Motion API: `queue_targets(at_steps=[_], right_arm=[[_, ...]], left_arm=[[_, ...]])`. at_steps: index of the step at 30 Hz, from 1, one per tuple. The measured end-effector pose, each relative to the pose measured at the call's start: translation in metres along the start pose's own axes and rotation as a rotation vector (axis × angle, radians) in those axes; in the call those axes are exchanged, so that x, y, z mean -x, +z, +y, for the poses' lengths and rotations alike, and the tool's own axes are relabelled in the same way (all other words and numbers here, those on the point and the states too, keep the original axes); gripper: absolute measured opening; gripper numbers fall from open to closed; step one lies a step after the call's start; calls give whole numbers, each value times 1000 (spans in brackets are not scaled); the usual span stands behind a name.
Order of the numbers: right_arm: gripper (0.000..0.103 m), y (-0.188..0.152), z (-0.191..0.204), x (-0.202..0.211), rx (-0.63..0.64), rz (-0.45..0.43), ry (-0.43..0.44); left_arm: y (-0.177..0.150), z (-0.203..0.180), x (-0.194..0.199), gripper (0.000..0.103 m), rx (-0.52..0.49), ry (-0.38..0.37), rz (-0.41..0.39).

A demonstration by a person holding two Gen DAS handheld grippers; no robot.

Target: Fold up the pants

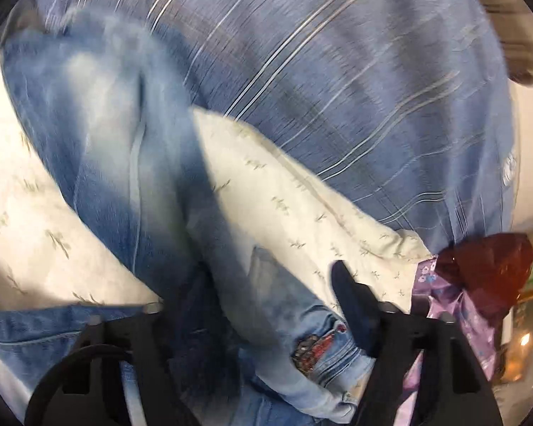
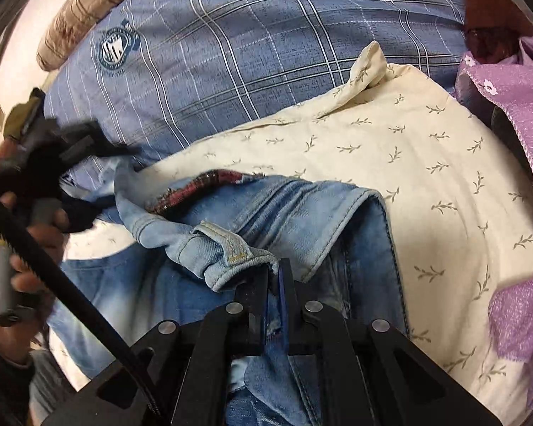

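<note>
Faded blue jeans [image 1: 106,124] lie on a cream leaf-print sheet [image 1: 284,195]. A leg runs up and to the left in the blurred left wrist view. My left gripper [image 1: 252,284] stands wide open over the bunched waist part. Its right finger [image 1: 348,294] rests beside the denim, and its left finger is hidden by cloth. In the right wrist view the jeans [image 2: 302,206] show a red plaid lining and a belt loop. My right gripper [image 2: 275,273] is shut on a folded denim edge. The left gripper [image 2: 99,181], held by a hand, straddles the jeans' far edge.
A blue plaid duvet [image 2: 248,53] covers the bed behind the sheet [image 2: 426,177]. Purple flowered cloth [image 2: 515,106] is piled at the right, with a dark red object [image 1: 486,262] beyond it. A brown patterned pillow [image 2: 89,10] lies at the top left.
</note>
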State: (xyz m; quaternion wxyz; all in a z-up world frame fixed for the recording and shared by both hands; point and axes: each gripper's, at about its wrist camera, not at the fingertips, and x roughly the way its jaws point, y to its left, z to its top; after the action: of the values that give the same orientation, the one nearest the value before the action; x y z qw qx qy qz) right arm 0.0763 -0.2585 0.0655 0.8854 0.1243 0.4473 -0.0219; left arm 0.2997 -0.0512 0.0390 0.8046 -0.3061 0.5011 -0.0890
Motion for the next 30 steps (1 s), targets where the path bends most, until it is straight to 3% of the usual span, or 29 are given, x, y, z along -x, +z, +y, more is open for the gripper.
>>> queue_targets(at_steps=[2,4,5,6,7,8,14,18,22,25,27,30], right_arm=[[5,-6,-1,2,-3,1,-7],[5,-16,-1,8,-4,-5,-4],[5,-20,0,10,3,-10,-6],[5,-25,2,10,14,-9,-22],[5,-27,3,8,22,-4,-37],[5,-28,4,7,27,-2,-44],[5,-23,-5,22,-16,-85,-33],[5,-30,-8,39,-54,-153,5],[5,-44,-1,42,-51,-151,-31],[5,-53,9,45,-29,-149,-46],[6,-58,15,46,-13,-149,-64],[6,-62,18,47,-5,-151,-81]], left_arm=[[-3,-17,-1,78,-80,64,-23],[-8,-30,-19,78,-133,142,6],[-13,-35,-30,68,-157,183,40],[-17,-39,-41,32,-180,234,66],[-21,-40,-47,12,-194,284,75],[-27,-39,-46,3,-208,306,62],[-48,-18,21,1,-136,133,-40],[-75,15,49,0,-89,60,-19],[-88,36,60,1,-73,27,6],[-92,36,55,15,-61,-13,50],[-90,33,60,44,-88,-24,47],[-89,24,62,52,-129,-27,40]])
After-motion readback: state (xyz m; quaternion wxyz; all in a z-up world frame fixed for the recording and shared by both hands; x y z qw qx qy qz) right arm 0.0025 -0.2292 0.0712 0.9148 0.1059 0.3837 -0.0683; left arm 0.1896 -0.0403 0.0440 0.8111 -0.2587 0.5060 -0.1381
